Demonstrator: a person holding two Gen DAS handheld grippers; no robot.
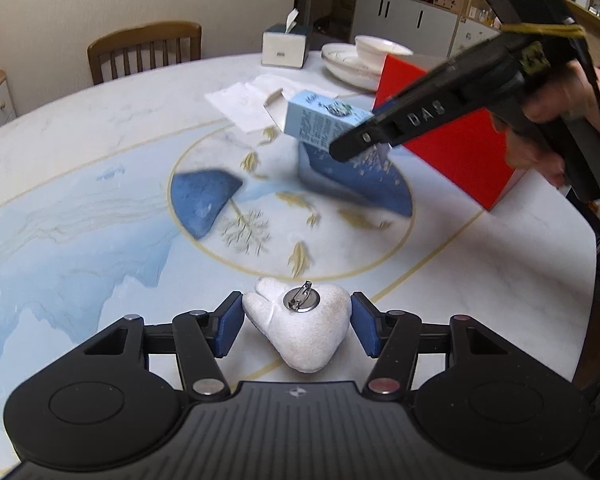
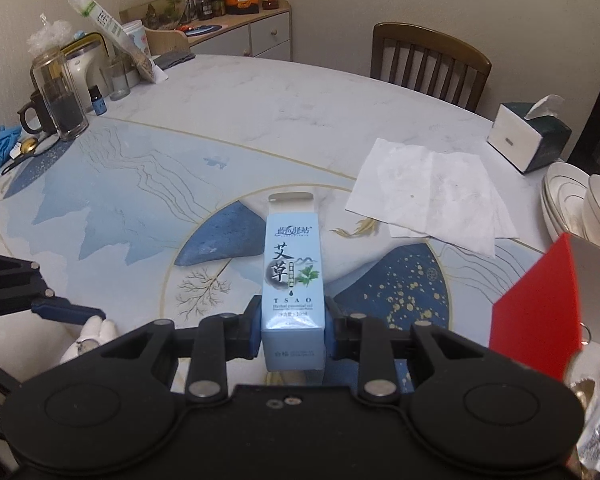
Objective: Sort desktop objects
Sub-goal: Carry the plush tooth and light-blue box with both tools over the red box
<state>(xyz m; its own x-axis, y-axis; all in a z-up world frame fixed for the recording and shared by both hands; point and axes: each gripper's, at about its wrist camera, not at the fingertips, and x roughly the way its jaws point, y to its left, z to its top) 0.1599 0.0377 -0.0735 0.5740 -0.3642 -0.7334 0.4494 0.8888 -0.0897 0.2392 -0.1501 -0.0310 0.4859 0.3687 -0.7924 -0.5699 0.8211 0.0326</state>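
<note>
Left gripper (image 1: 297, 328) pads clamped on white plush brooch (image 1: 300, 330), right gripper (image 2: 292, 330) pads clamped on light-blue carton (image 2: 293, 280), carton flap at 12 o'clock.

A pale blue carton (image 2: 293, 280) printed with black characters and a green leaf sprig sits above a white marble-look table (image 2: 260, 92) patterned with blue mountains, gold rings and gold fish. Nearby are a white plush brooch (image 1: 300, 324) with a silver pin, a bright red box (image 1: 452, 148) and white tissue sheets (image 2: 424, 196).
</note>
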